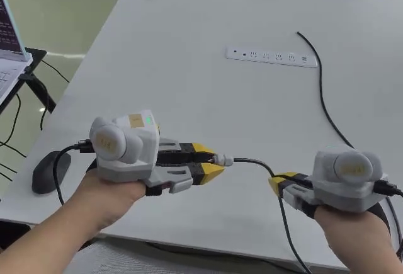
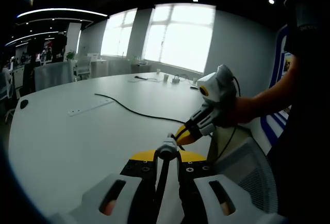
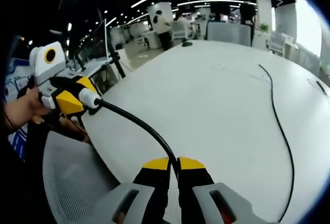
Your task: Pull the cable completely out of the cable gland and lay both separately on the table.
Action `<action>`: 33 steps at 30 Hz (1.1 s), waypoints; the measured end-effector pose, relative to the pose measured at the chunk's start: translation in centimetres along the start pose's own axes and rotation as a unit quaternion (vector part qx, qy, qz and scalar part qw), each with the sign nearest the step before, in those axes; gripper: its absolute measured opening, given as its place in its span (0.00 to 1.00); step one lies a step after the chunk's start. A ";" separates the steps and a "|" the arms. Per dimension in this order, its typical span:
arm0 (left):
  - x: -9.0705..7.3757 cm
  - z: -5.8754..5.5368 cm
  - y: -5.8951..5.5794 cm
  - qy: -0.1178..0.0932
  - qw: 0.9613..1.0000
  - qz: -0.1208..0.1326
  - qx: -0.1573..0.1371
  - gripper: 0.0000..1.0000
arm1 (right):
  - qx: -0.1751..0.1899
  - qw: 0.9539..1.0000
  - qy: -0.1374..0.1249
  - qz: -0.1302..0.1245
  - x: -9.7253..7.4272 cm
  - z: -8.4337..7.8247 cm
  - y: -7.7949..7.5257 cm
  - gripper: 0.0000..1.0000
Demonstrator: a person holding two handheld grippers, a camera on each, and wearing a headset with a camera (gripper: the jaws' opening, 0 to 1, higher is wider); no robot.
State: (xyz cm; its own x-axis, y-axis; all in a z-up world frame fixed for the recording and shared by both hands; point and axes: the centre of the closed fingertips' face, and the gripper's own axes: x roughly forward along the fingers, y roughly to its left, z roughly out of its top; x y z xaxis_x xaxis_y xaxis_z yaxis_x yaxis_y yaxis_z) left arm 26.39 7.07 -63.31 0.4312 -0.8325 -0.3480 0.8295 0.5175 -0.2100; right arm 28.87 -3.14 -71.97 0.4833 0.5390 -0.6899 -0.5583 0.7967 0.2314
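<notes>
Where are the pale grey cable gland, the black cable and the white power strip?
pale grey cable gland [image 1: 222,159]: head view, its protruding end.
black cable [image 1: 253,161]: head view, free span beside gland.
white power strip [image 1: 272,57]: head view, middle.

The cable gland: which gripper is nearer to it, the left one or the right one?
Left. The left gripper is shut on the cable gland at its tips; the right gripper grips the cable further along, apart from the gland.

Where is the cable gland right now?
Head view: the cable gland sits clamped in the left gripper above the near edge of the table; its cable runs right to the right gripper.
</notes>
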 end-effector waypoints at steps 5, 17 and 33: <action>0.0 0.0 0.0 0.000 1.000 0.000 0.002 0.15 | 0.059 0.998 0.012 -0.003 0.3 -1.1 -0.9 0.00; -0.3 -0.1 -0.1 -0.001 1.000 0.001 0.000 0.15 | 0.106 0.994 0.020 -0.006 0.4 -2.1 -1.1 0.00; -0.5 0.0 0.0 0.000 1.000 0.000 0.000 0.15 | 0.016 1.000 0.017 -0.014 -0.2 -1.7 -0.3 0.01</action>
State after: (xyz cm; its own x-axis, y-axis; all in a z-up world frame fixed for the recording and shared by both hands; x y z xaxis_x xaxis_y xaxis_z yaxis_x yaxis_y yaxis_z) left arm 26.21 7.51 -63.12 0.4314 -0.8324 -0.3478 0.8294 0.5176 -0.2101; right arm 27.85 -3.95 -73.06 0.4747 0.5075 -0.7191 -0.5231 0.8197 0.2333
